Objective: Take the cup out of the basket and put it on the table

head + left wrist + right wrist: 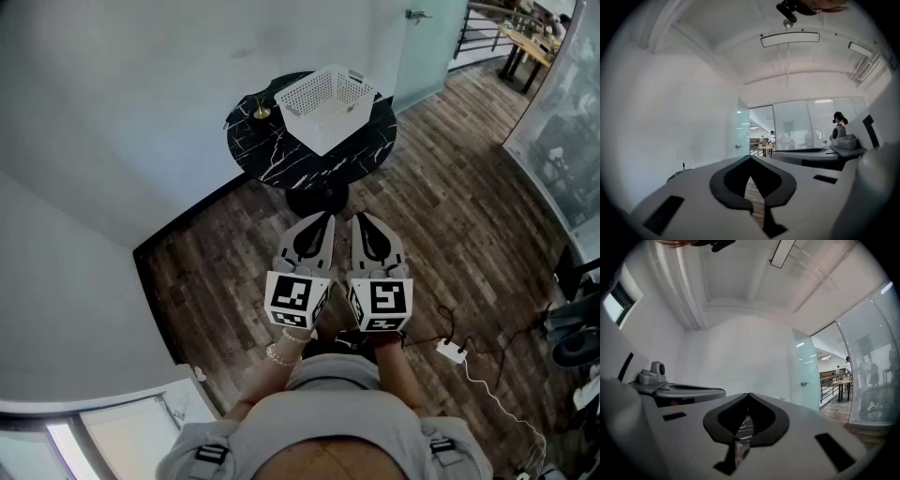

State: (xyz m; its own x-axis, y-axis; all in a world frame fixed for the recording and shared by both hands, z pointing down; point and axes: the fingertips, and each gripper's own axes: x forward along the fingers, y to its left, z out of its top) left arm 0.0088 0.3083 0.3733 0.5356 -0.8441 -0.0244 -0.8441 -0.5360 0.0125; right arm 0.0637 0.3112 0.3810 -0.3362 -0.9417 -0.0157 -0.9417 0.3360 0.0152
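Left tool (325,225), right tool (362,225), both closed and empty, side by side, white basket (323,127) on black table (262,150)

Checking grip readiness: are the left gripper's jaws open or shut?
Shut: on the left gripper the tips meet, nothing held between them.

An office, with glass partitions (562,131) and desks (531,42).

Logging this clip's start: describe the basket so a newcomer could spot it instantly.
Near the white wall stands a round black marble-patterned table. On it sits the basket, white, rectangular and perforated, far larger than the small gold object beside it.
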